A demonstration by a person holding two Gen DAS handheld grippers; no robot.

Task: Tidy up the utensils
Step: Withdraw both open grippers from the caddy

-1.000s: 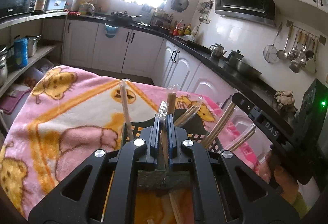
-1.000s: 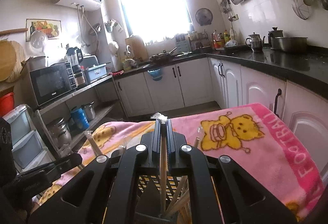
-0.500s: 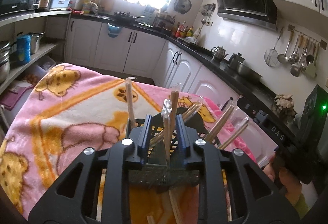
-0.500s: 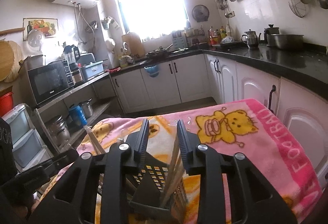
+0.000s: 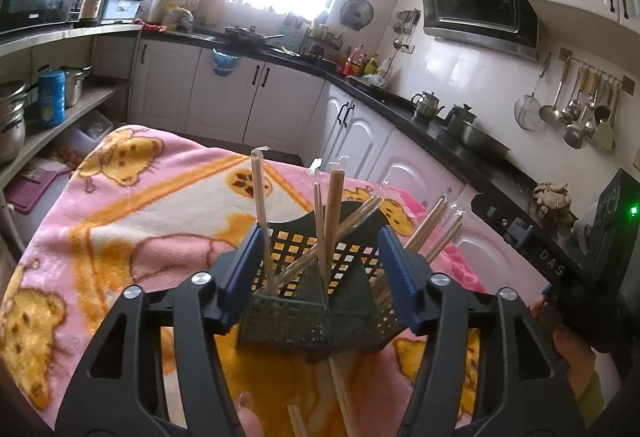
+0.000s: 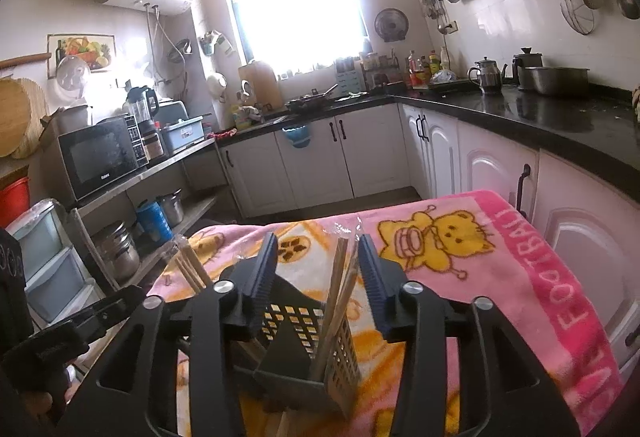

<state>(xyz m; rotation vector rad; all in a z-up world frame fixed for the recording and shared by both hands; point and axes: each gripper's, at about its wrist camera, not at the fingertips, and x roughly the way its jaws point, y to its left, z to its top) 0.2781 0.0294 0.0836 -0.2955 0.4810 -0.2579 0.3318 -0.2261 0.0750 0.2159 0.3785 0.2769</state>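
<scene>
A black perforated utensil holder stands on the pink blanket, with several plastic-wrapped wooden chopsticks leaning in its compartments. My left gripper is just in front of the holder, its jaws opening, and the upright chopsticks stand free between its blue pads. In the right wrist view the same holder sits below my right gripper, whose jaws are also opening. A wrapped pair of chopsticks rests in the holder between them, untouched. More chopsticks lie loose on the blanket under the left gripper.
A pink cartoon blanket covers the table. White cabinets under a black counter run along the back and right. A shelf on the left holds a microwave, with pots below it. A hand holds the other gripper at the right edge.
Both grippers were shut on wrapped chopsticks over the holder. Their jaws have spread apart, and the chopsticks now stand loose in the holder.
</scene>
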